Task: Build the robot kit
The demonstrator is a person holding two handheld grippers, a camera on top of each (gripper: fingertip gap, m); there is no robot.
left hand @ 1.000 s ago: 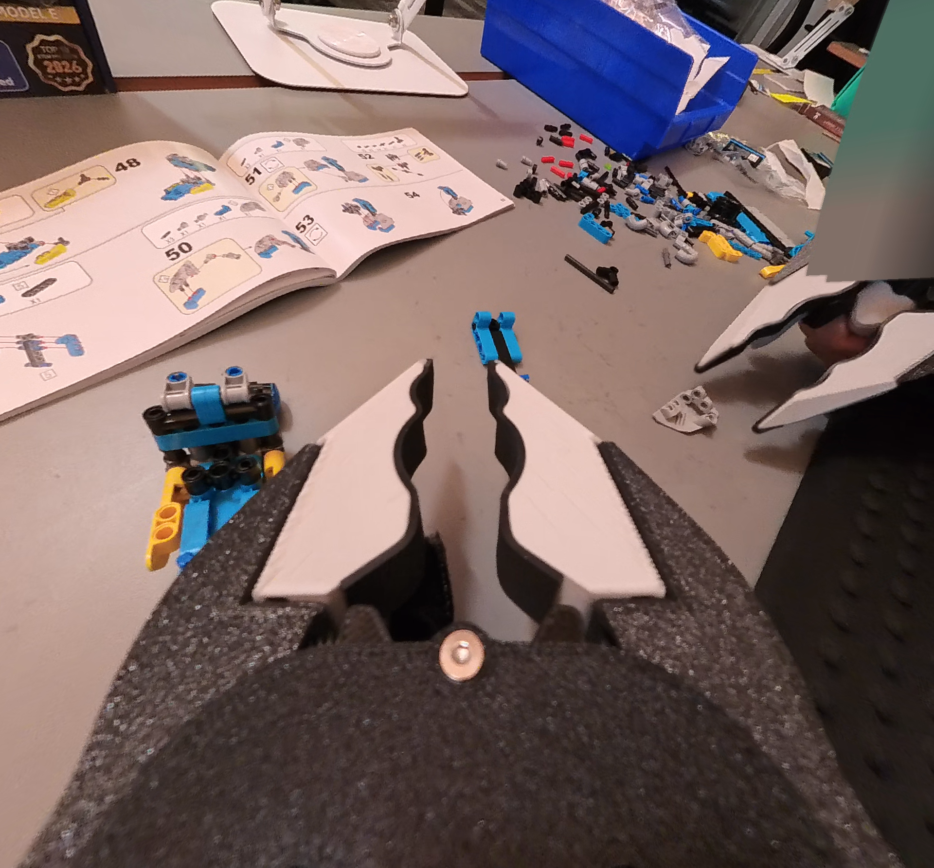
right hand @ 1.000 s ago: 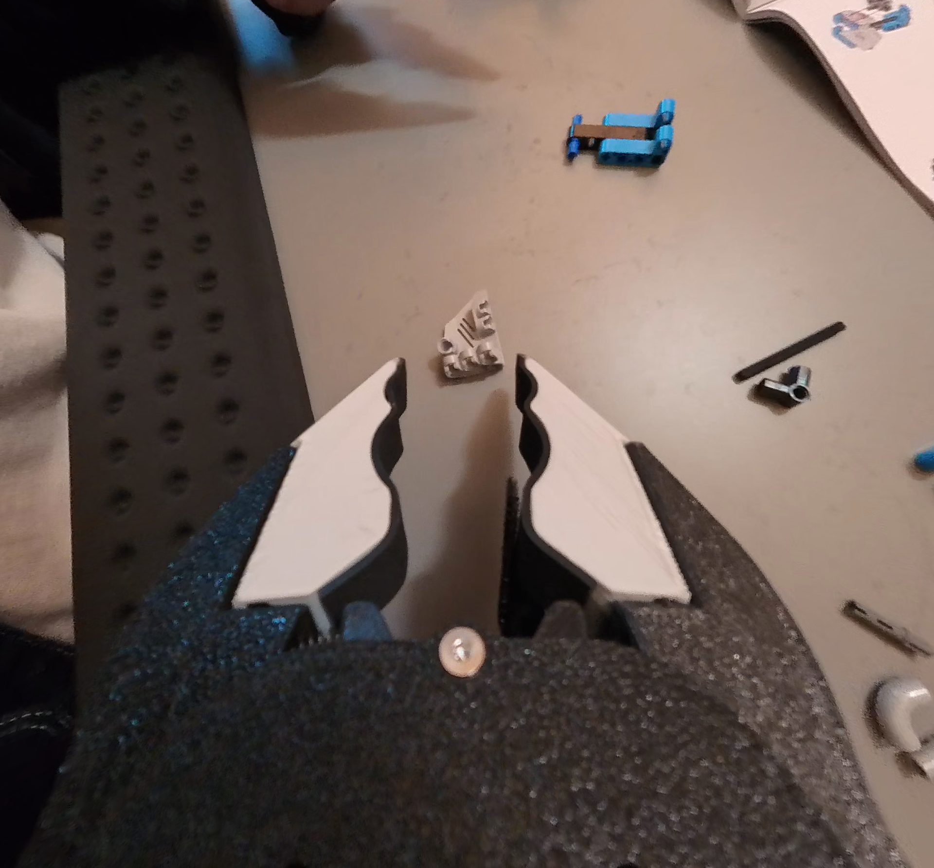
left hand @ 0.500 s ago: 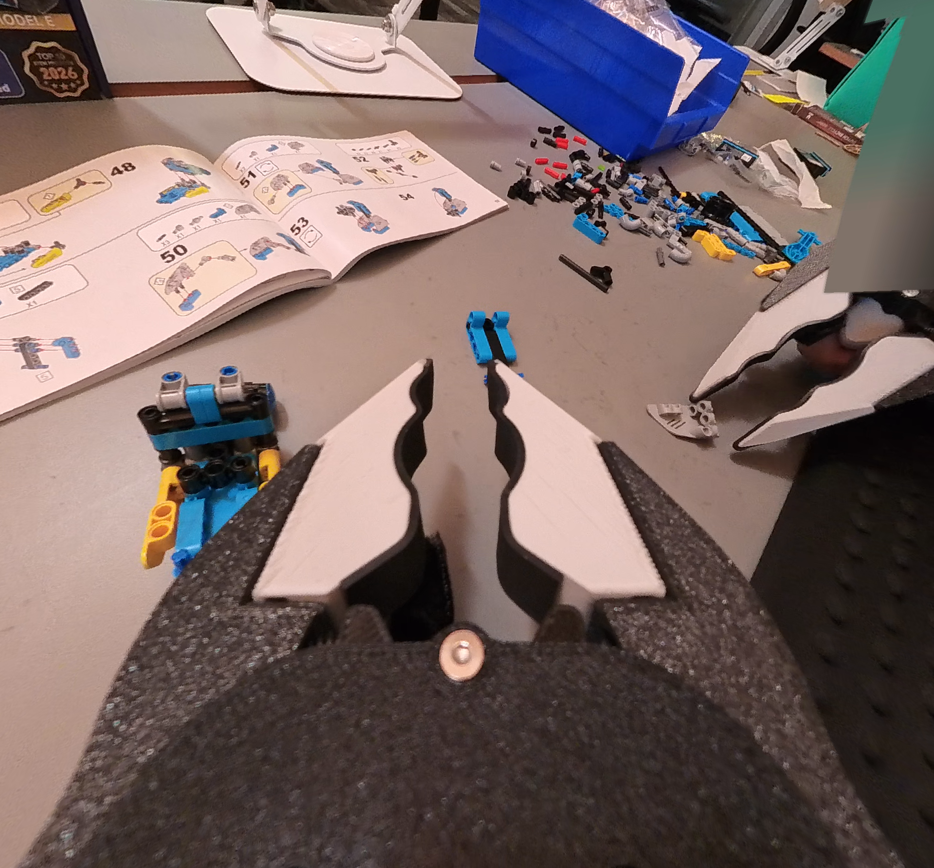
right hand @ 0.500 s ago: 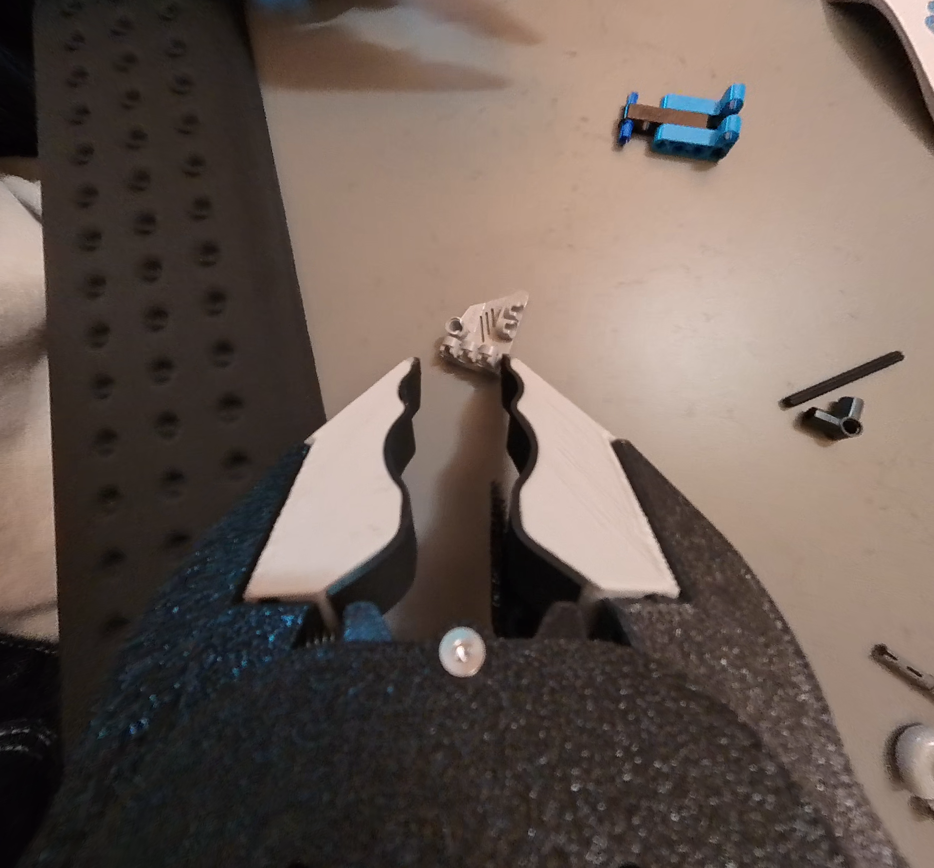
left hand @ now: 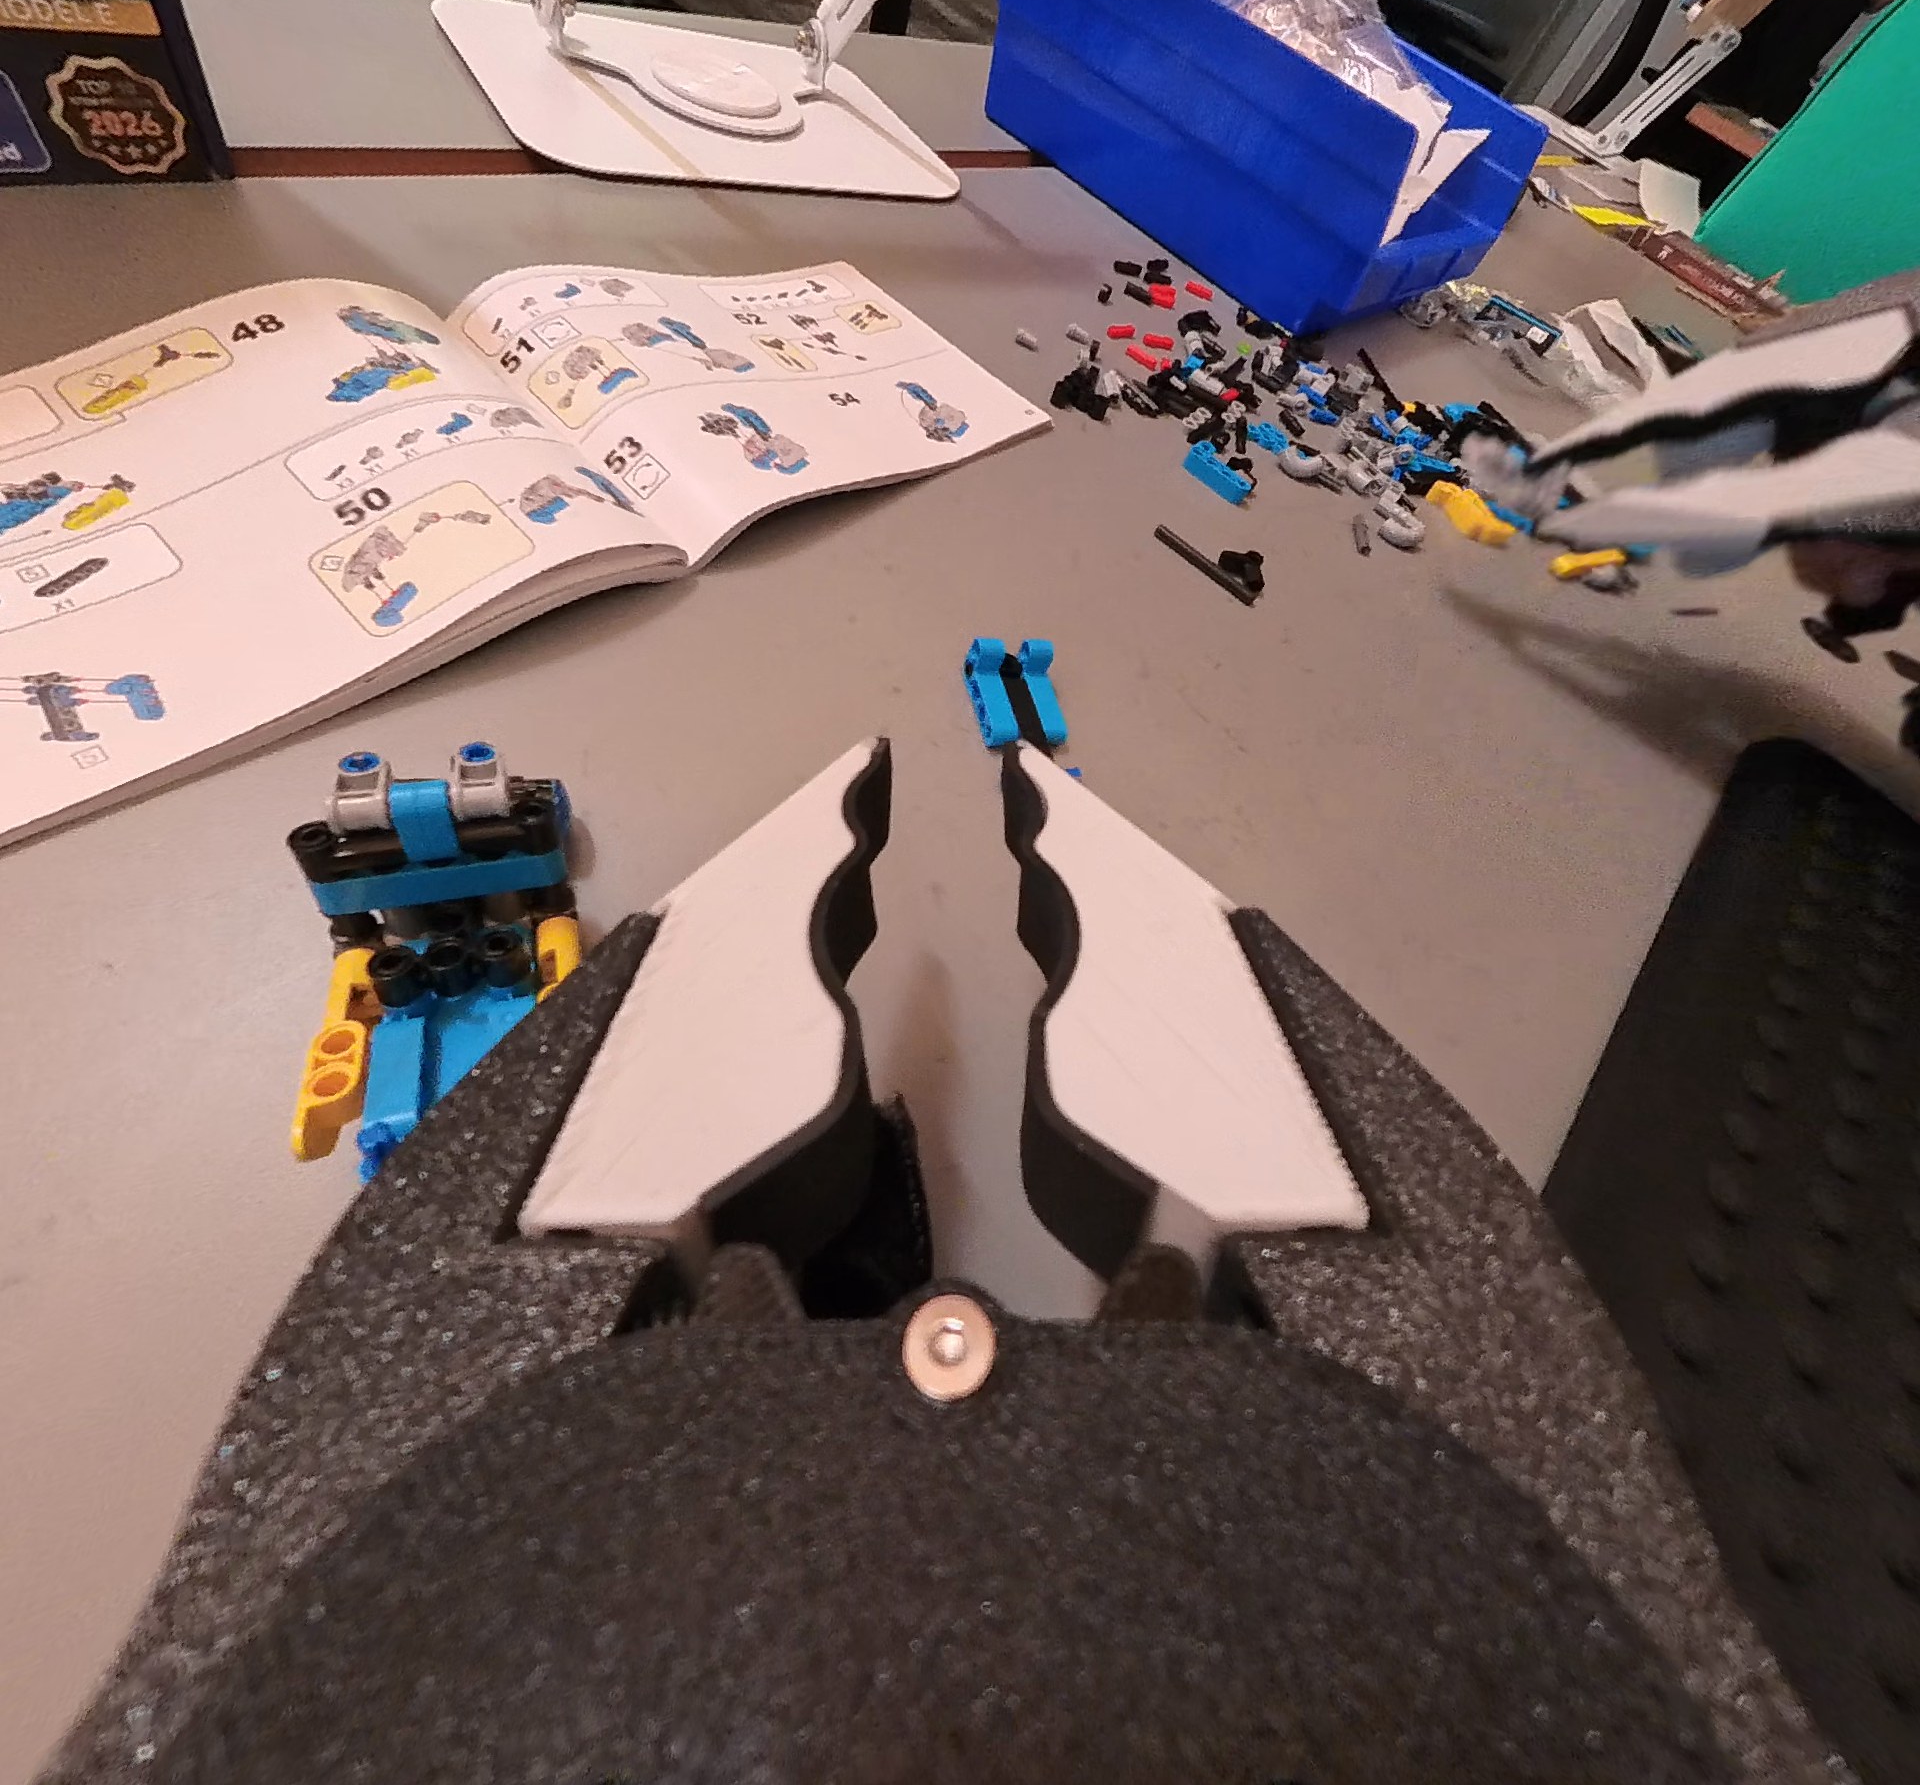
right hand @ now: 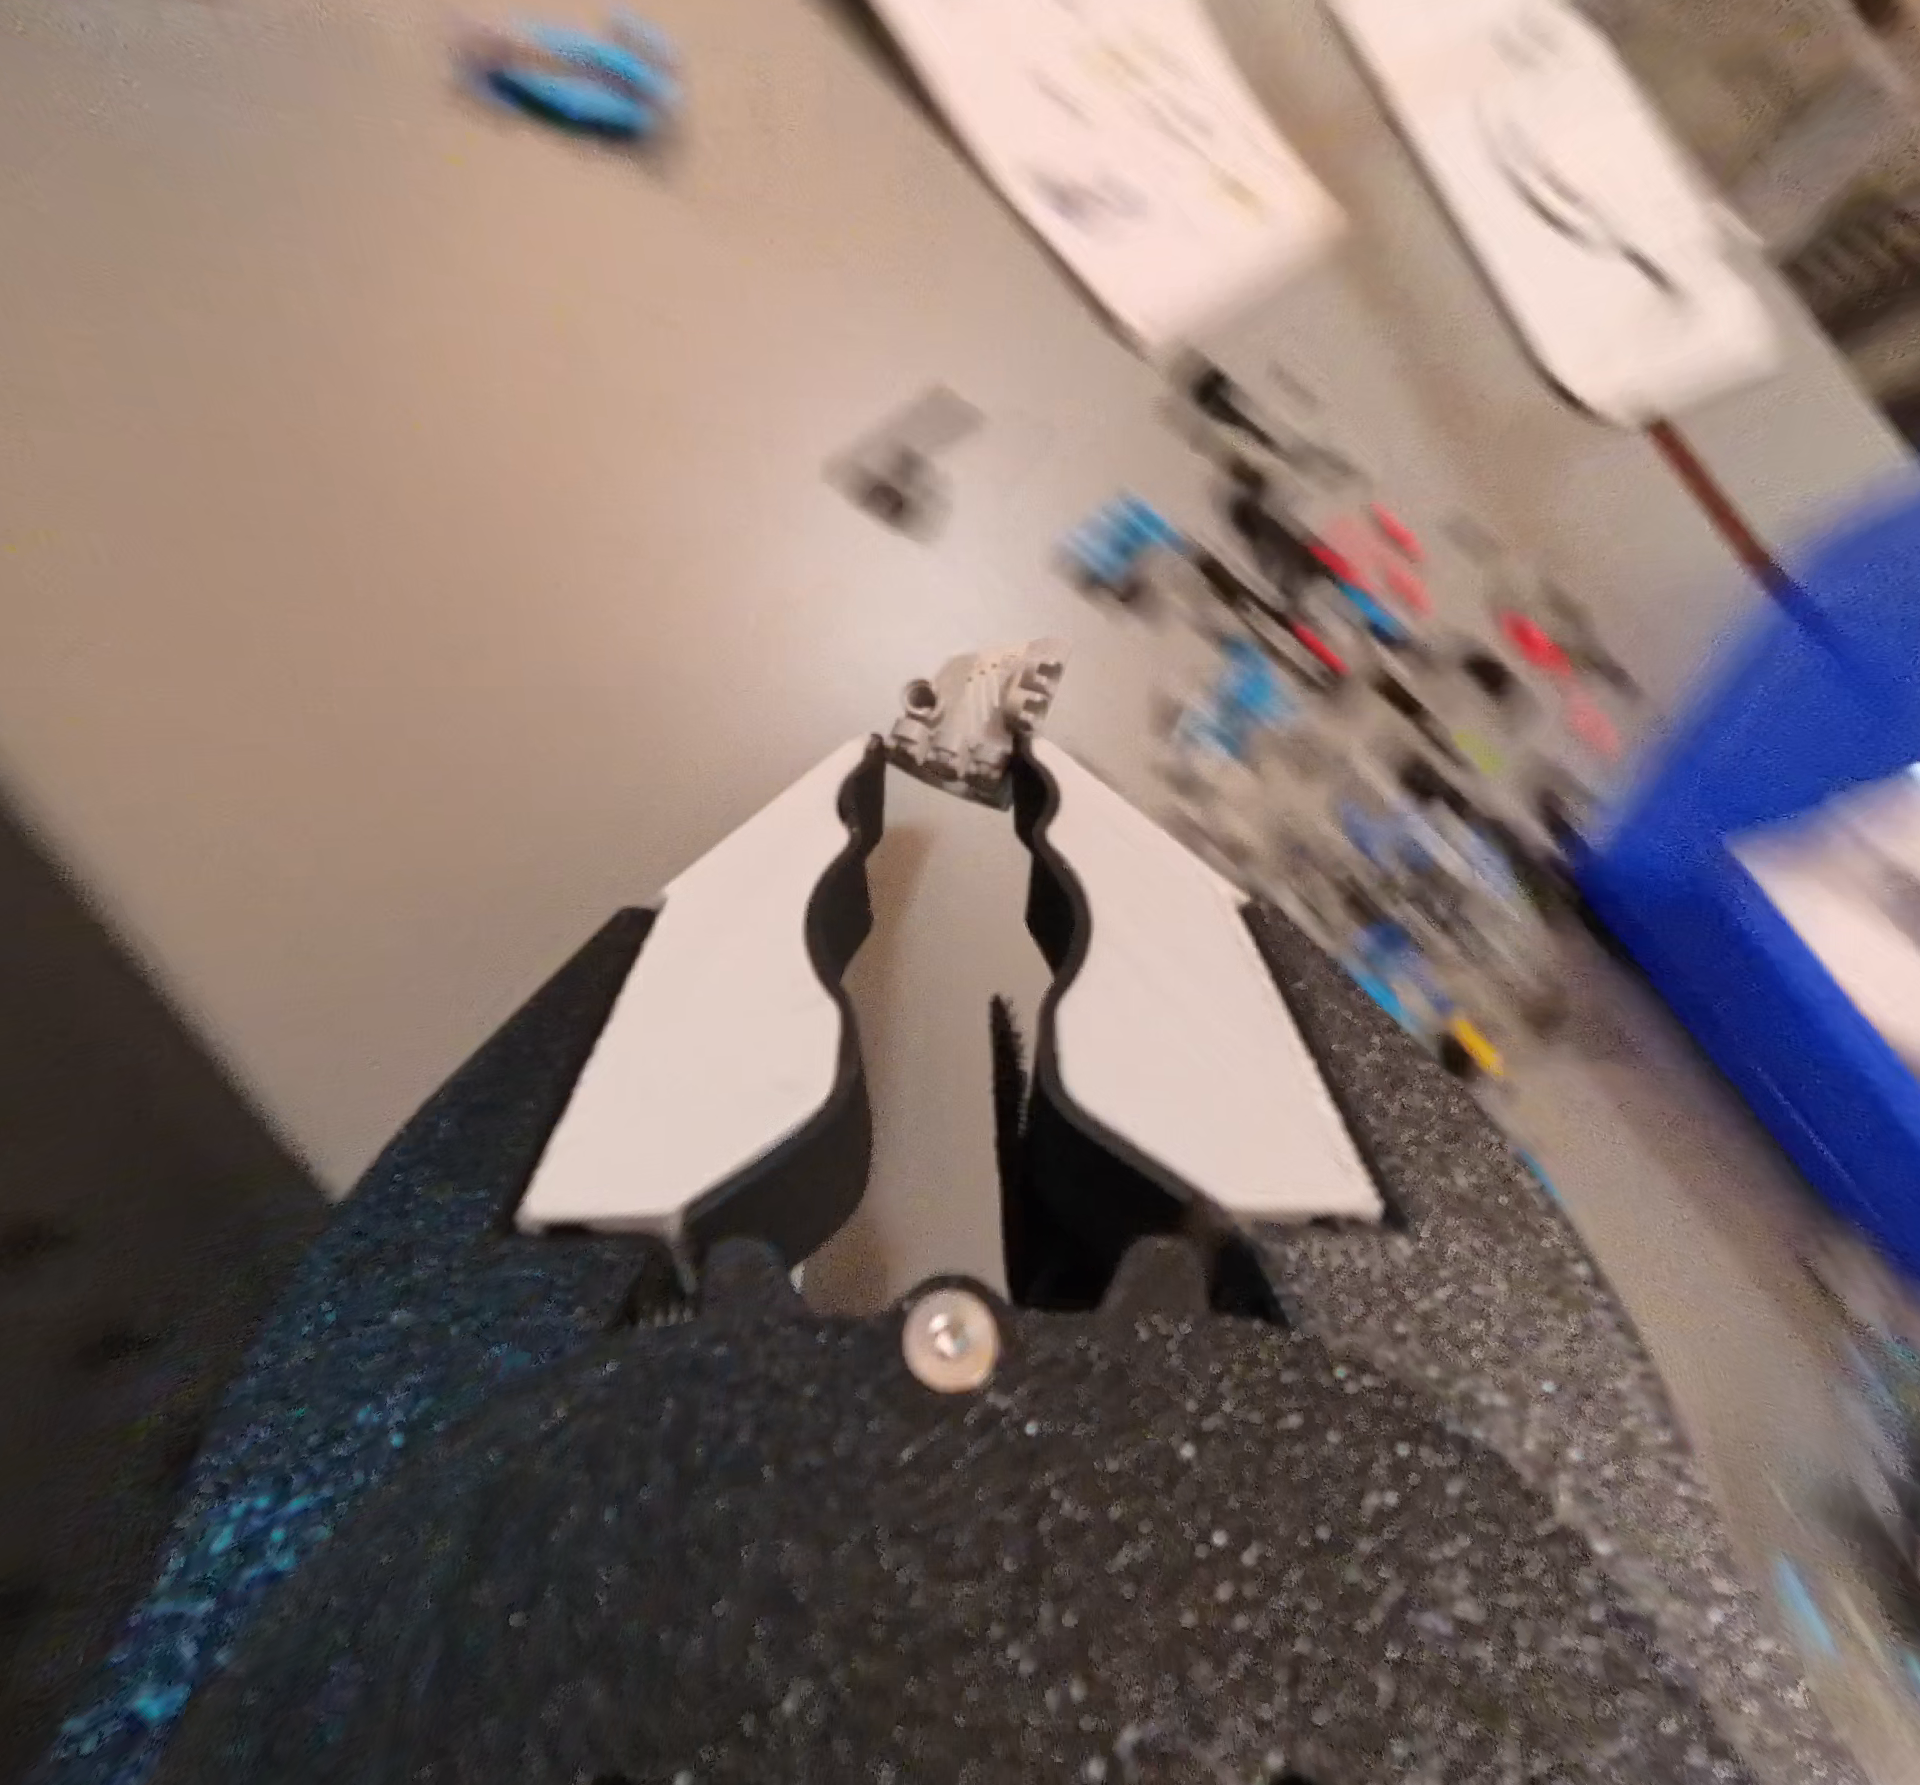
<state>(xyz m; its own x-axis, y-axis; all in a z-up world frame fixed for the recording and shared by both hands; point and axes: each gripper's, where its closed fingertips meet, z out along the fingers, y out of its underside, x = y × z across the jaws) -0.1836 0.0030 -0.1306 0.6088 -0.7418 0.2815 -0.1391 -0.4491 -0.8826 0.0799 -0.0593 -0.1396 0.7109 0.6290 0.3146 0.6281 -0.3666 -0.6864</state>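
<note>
your right gripper (right hand: 948, 756) is pinched on a small grey ribbed piece (right hand: 977, 715), held only at the fingertips and lifted clear of the grey table (right hand: 436, 447). the piece is wedge-shaped, with studs and a small round hole at its left corner; its long axis runs across the jaws, and most of it sticks out forward past the tips. the background is motion-blurred. your left gripper (left hand: 943, 767) is partly open with nothing in it, low over the table. a small blue-and-black piece (left hand: 1013, 693) lies just ahead of its tips, and a blue, black and yellow assembly (left hand: 431, 914) sits just to its left.
</note>
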